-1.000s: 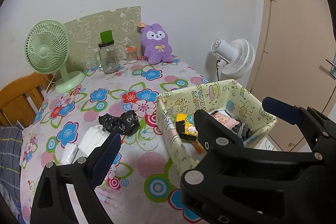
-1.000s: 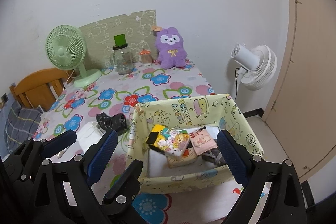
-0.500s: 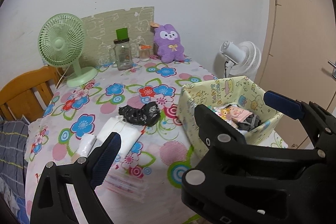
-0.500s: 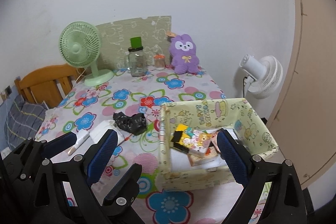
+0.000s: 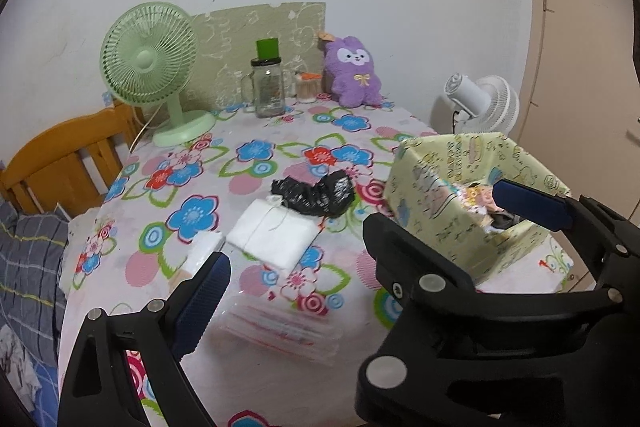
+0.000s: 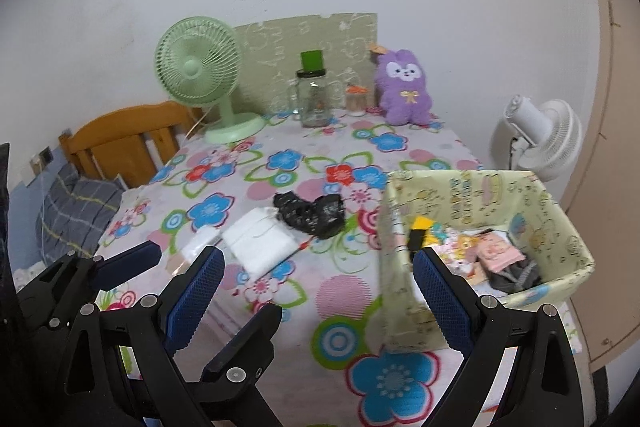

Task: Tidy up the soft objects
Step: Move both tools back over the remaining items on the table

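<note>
Your left hand-held gripper hangs released above the desk, its blue pads spread wide and holding nothing. Your right hand-held gripper is likewise released and empty. Just past the left one lie a white folded cloth and, touching its far corner, a crumpled black bag. To their right stands the yellow box with soft items inside. A purple plush toy sits against the far wall.
</note>
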Action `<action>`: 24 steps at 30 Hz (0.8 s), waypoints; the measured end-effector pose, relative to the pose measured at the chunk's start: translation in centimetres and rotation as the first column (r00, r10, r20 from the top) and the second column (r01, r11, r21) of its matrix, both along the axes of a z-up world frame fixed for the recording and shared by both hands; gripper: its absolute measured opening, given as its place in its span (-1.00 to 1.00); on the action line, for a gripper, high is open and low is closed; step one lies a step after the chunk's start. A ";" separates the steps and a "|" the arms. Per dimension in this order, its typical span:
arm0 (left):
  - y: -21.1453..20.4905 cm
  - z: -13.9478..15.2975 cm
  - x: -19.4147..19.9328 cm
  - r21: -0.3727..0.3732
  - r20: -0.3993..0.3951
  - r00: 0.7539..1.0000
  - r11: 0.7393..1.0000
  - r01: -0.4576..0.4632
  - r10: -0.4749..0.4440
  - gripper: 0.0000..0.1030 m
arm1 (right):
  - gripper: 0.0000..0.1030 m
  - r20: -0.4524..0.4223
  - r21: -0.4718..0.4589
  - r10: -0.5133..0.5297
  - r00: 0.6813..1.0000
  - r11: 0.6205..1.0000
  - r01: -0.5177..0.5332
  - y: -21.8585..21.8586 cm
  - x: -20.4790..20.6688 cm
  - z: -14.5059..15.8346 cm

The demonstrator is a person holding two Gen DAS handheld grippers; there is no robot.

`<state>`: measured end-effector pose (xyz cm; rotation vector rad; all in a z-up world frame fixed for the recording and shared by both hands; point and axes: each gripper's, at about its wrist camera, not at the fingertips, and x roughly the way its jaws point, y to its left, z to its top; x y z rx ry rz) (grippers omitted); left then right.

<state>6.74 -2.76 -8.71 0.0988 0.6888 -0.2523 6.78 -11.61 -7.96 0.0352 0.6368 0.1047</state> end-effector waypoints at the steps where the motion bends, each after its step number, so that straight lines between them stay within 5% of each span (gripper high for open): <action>1: 0.3 -0.2 0.0 0.000 -0.005 1.000 1.000 -0.005 0.005 0.86 | 0.88 -0.002 -0.003 0.005 1.000 1.000 -0.005 0.3 0.0 -0.2; 24: 5.2 -5.9 0.5 0.009 -0.105 0.990 0.996 -0.094 0.094 0.86 | 0.79 -0.082 -0.011 0.100 0.992 0.995 -0.102 4.5 0.6 -5.5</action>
